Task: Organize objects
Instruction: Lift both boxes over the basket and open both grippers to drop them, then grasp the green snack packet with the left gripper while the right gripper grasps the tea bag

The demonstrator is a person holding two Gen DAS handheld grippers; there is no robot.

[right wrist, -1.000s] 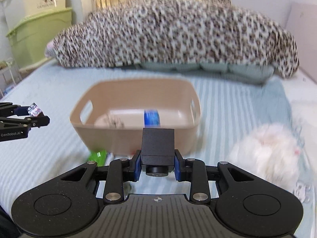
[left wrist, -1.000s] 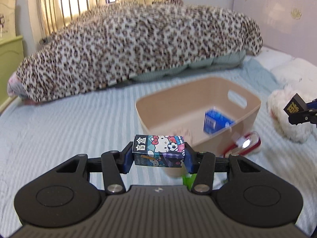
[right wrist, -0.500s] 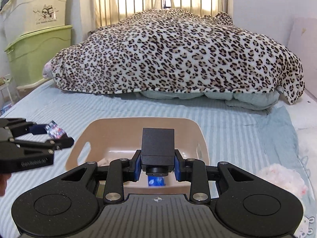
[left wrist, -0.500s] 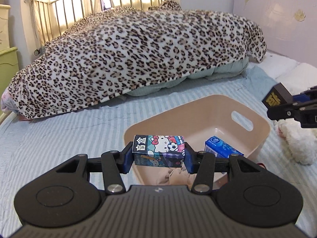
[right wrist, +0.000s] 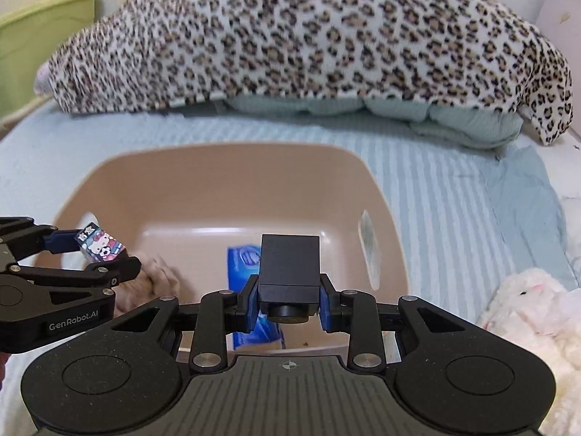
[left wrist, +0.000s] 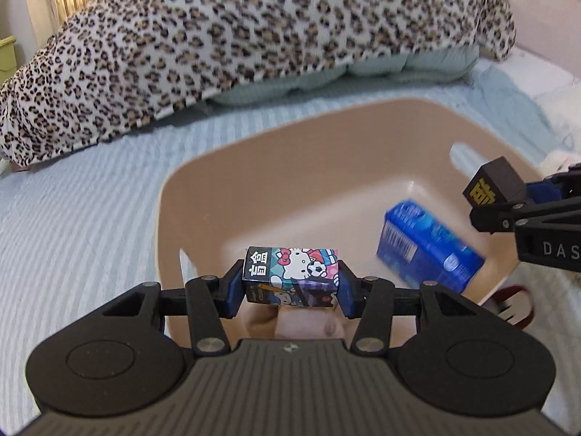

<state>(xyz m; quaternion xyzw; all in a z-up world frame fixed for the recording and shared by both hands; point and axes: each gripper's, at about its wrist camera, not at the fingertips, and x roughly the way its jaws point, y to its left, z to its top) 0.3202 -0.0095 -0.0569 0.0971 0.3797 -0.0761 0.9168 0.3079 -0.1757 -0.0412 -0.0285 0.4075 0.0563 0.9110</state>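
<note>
left wrist view: left gripper (left wrist: 291,285) clamps a light, stiff cartoon box (left wrist: 291,281) endwise above the tub (left wrist: 254,152); right gripper (right wrist: 289,299) pinches a black box (right wrist: 289,267).

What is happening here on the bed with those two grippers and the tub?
A person is tidying small items into a beige tub on the bed. The left gripper is shut on a cartoon cat box, held over the tub. The right gripper is shut on a black box, also above the tub. A blue carton and something beige already lie inside. A white plush toy sits on the bed beside the tub.
</note>
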